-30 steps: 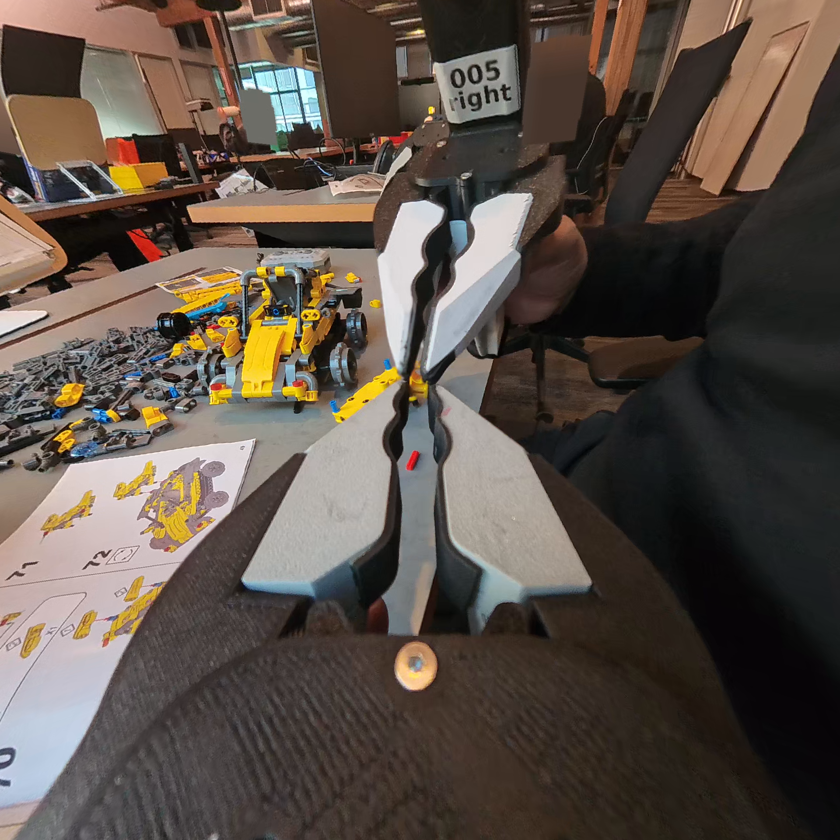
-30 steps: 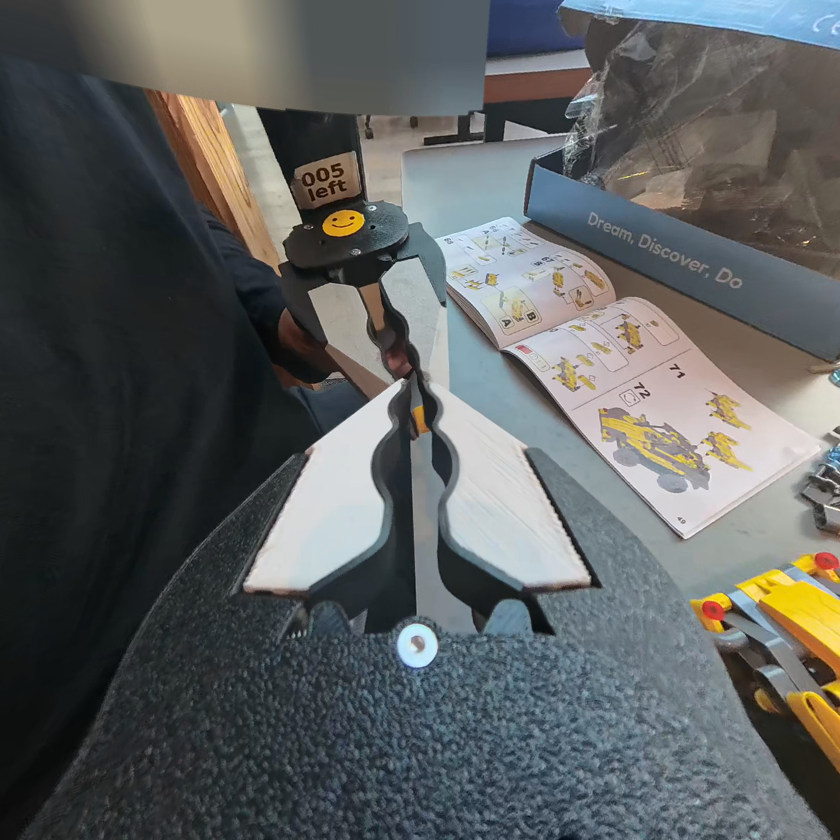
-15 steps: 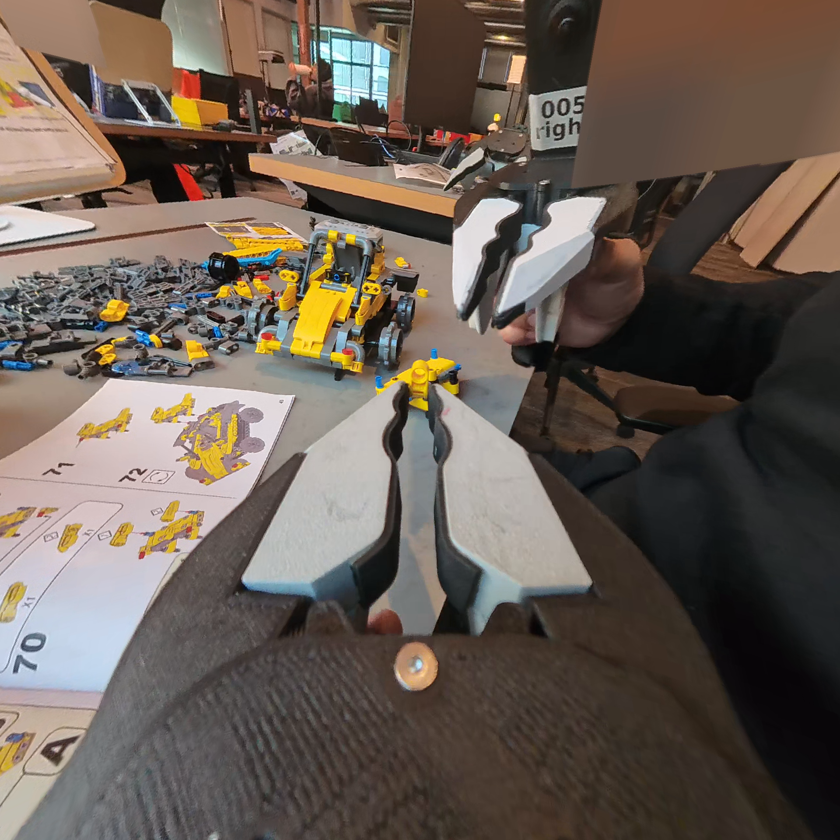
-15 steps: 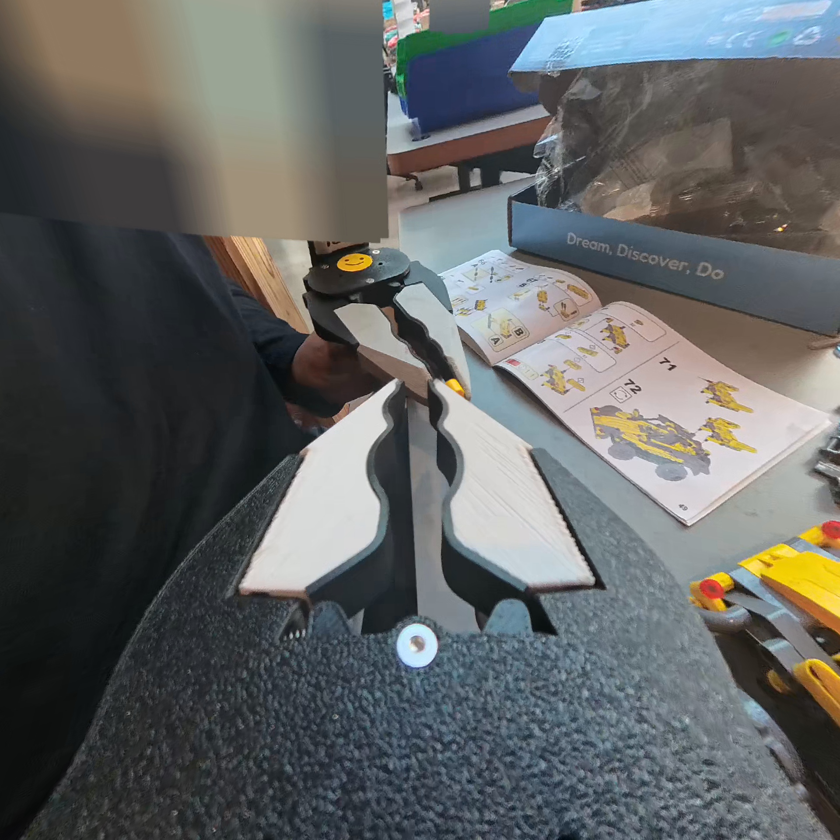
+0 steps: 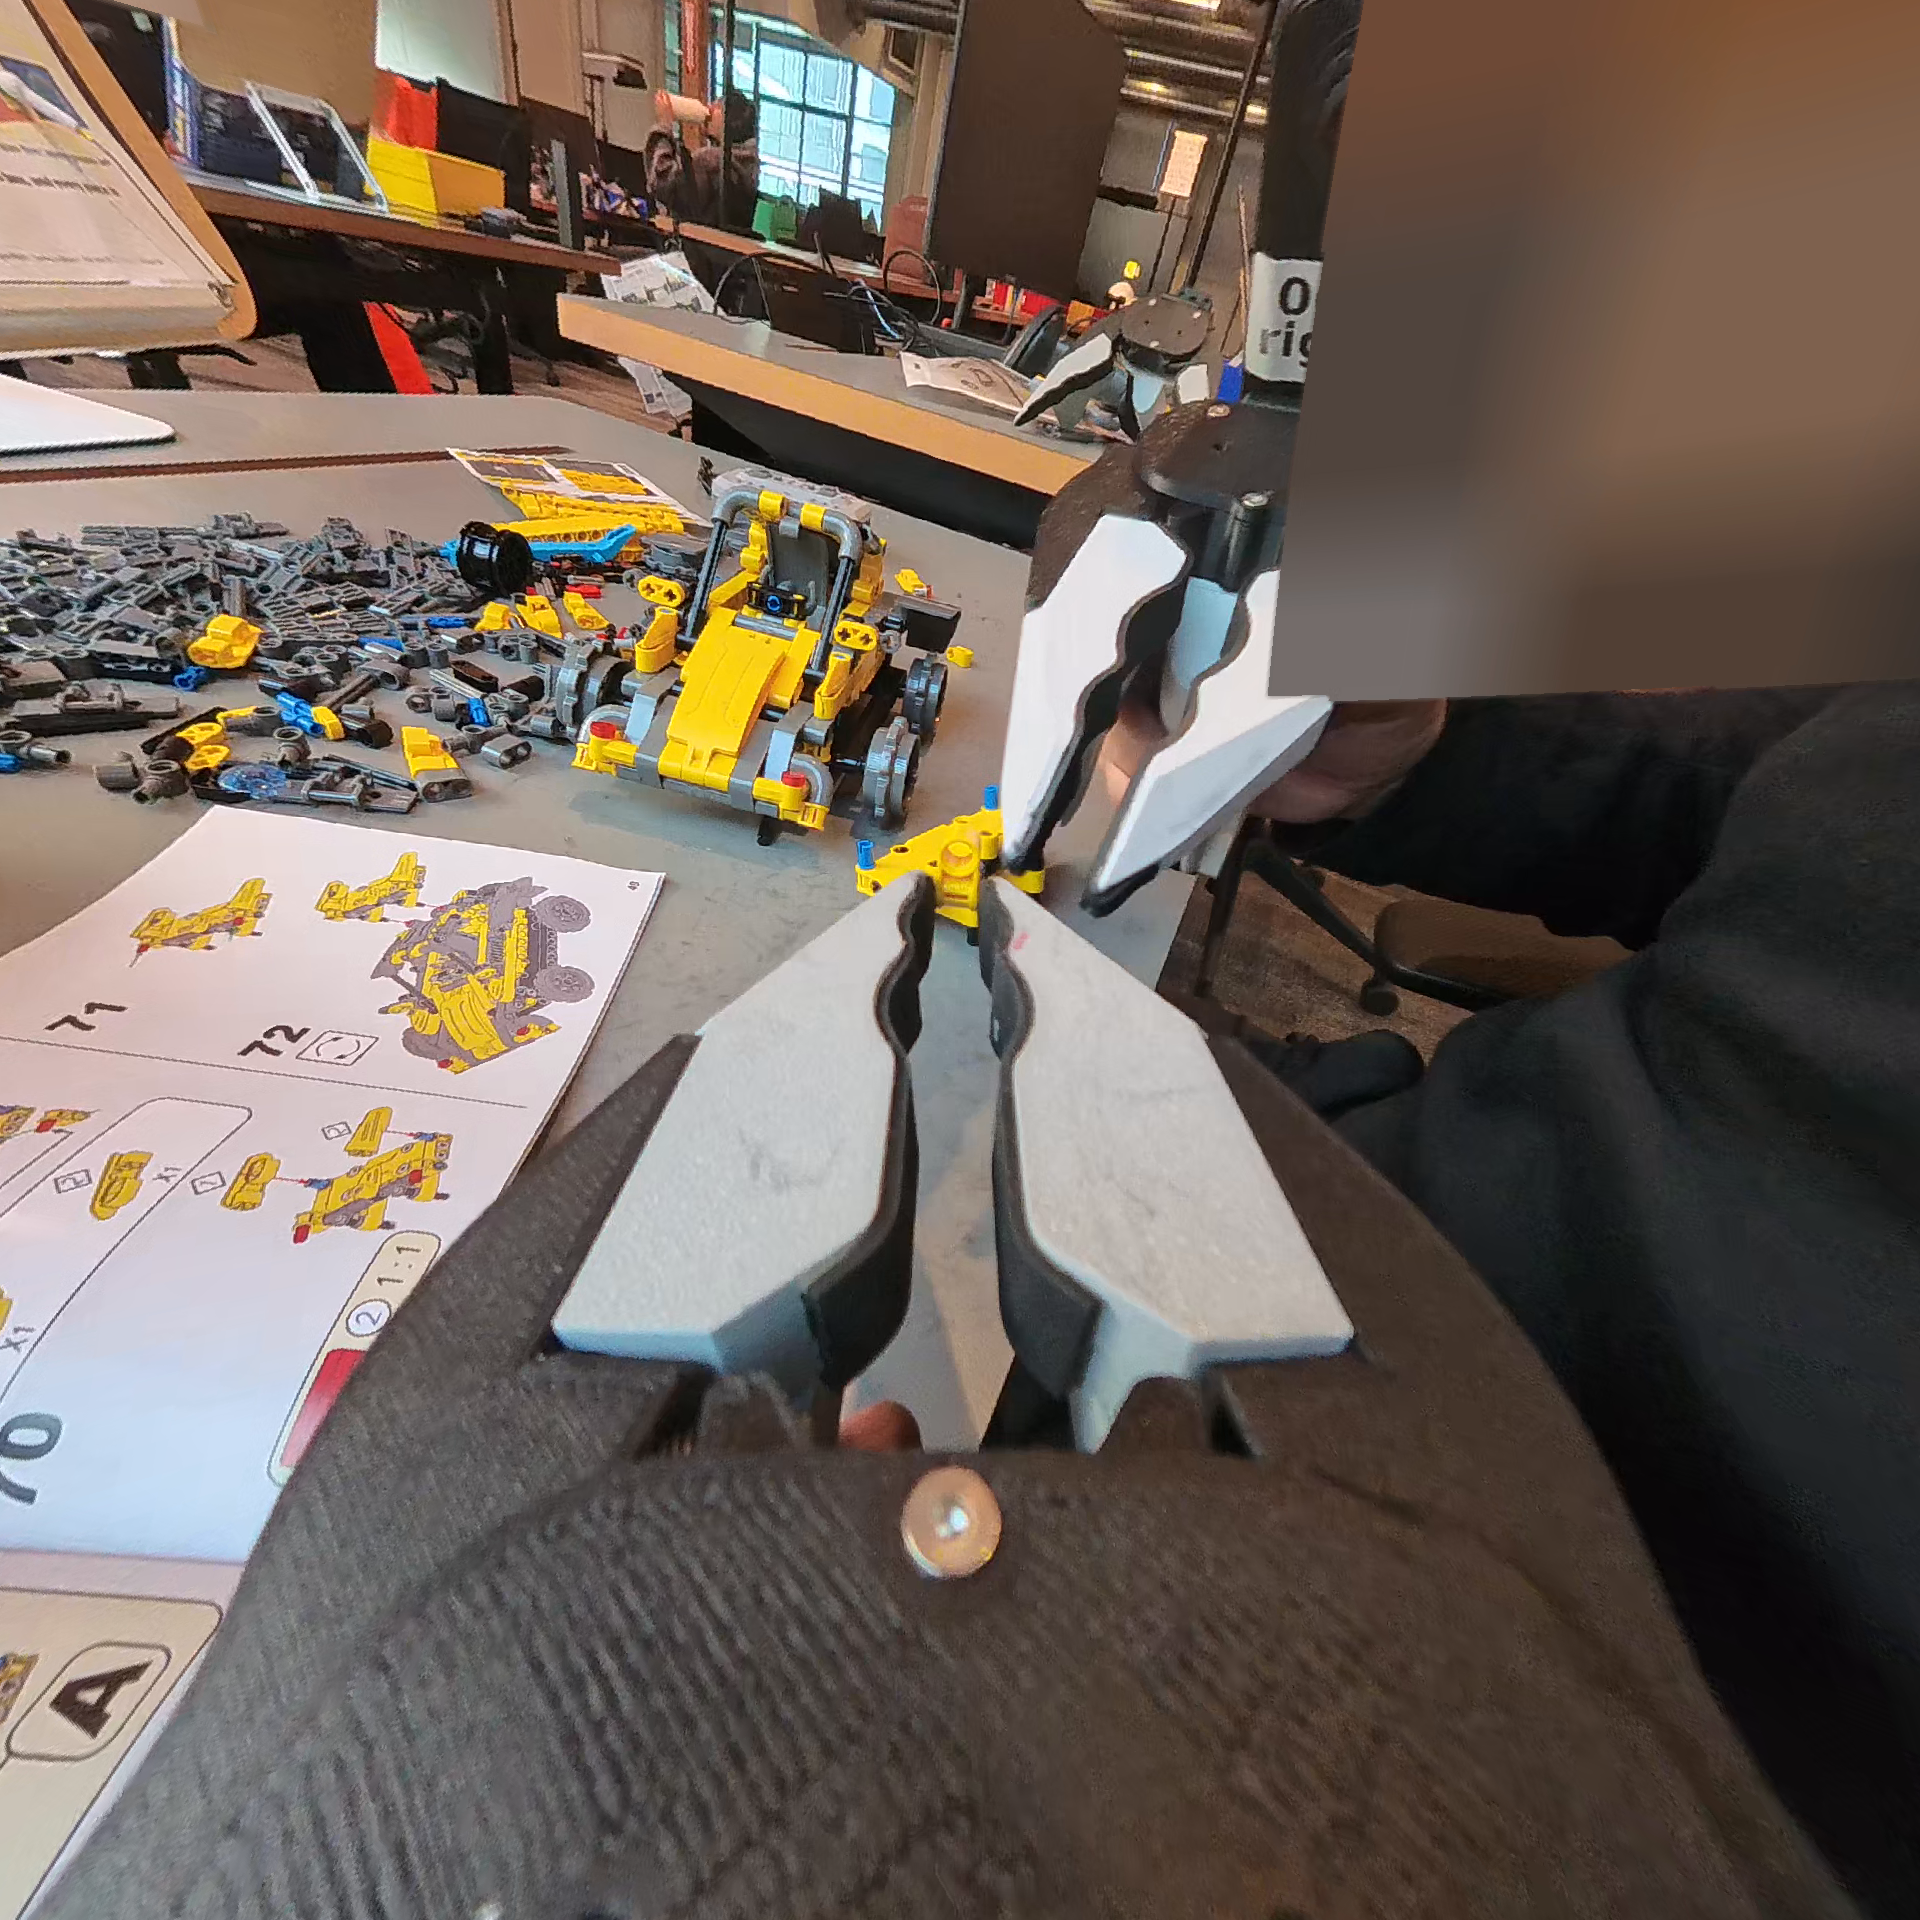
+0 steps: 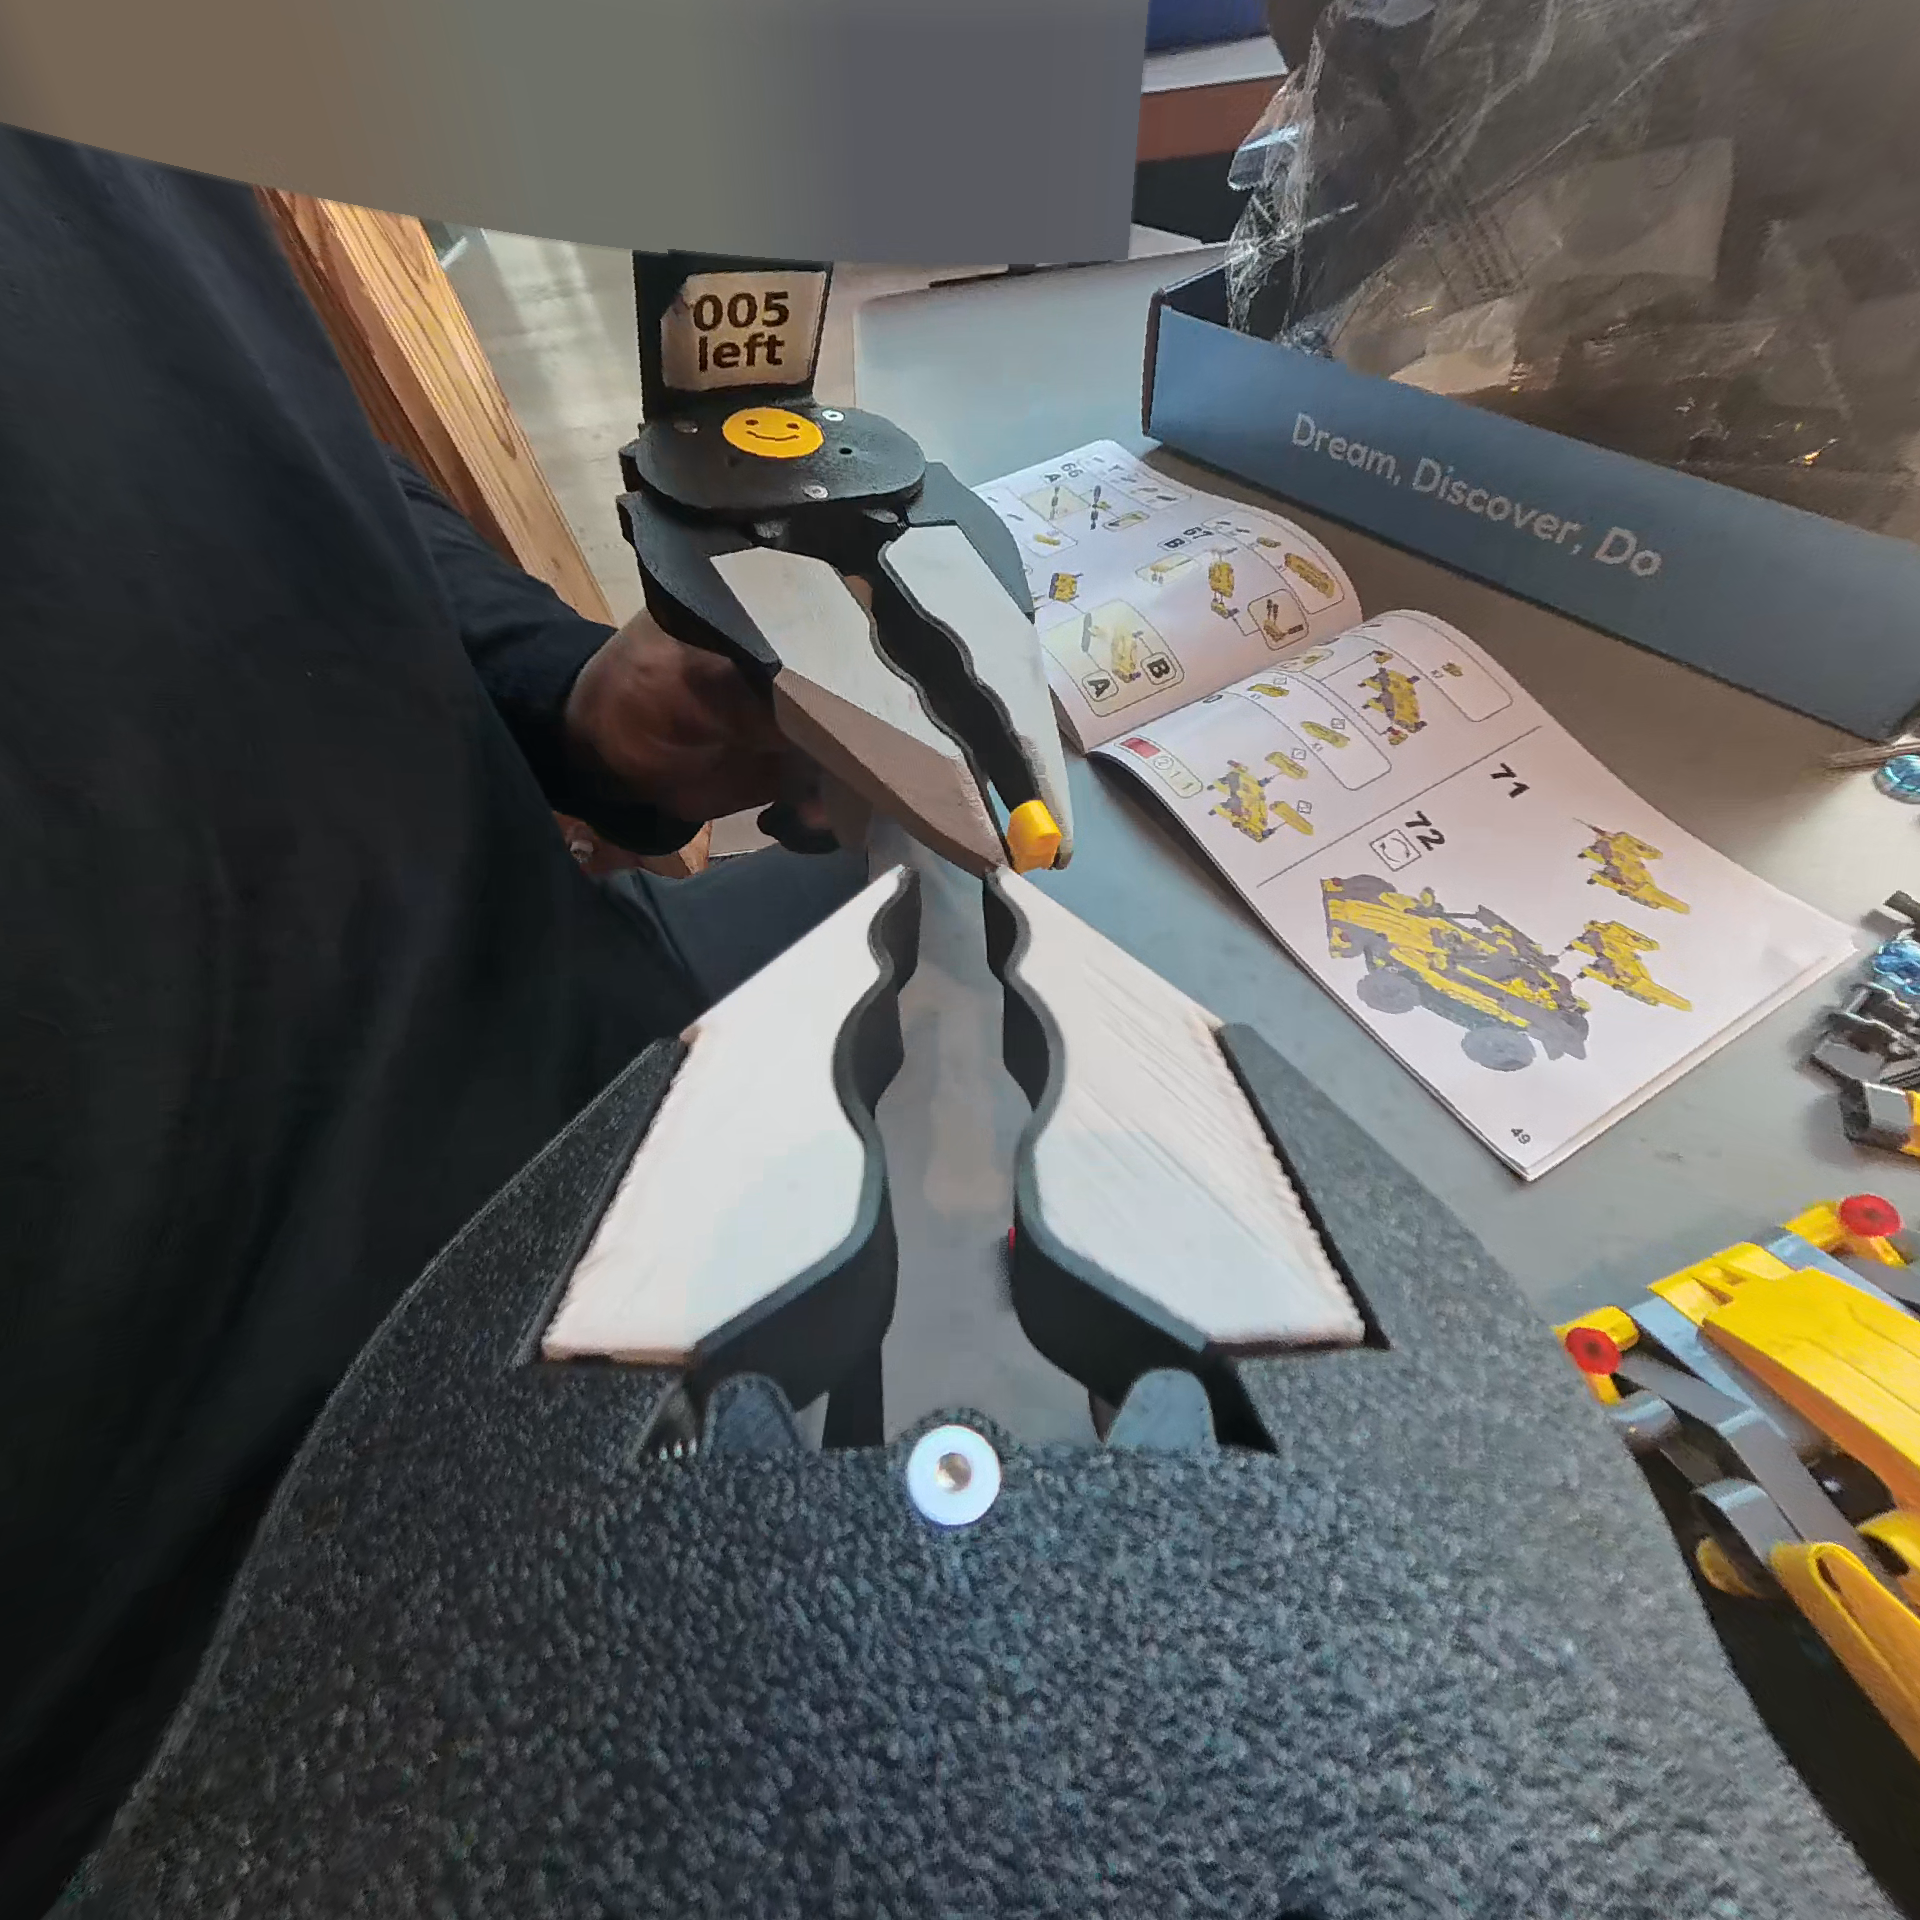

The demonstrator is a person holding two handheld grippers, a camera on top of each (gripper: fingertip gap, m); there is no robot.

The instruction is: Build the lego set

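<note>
- Left gripper (image 5: pixel 954 902): fingers narrowed onto a small yellow brick assembly (image 5: pixel 951 864), gripped at the tips; seen from the right wrist view (image 6: pixel 1023 836) a yellow piece sits between those tips.
- The assembly hangs just above the bench (image 5: pixel 727 894) edge, near the front of the yellow toy car (image 5: pixel 753 686), on the side toward the person.
- Right gripper (image 5: pixel 1060 873): fingers parted, a clear gap, nothing between them; its lower fingertip is right beside the assembly, contact unclear. Own view (image 6: pixel 951 883) shows the same gap.
- Yellow toy car stands on the bench, part-built, grey wheels on.
- Loose grey, yellow and blue parts (image 5: pixel 208 644) spread on the bench just left of the car.
- Open instruction booklet (image 5: pixel 312 1039) lies flat in front of the car, nearer the left gripper.
- Blue cardboard box (image 6: pixel 1507 520) with crumpled clear bags inside stands beyond the booklet, away from the car.
- Person's dark sleeve (image 5: pixel 1662 1143) fills the side right of the car.
</note>
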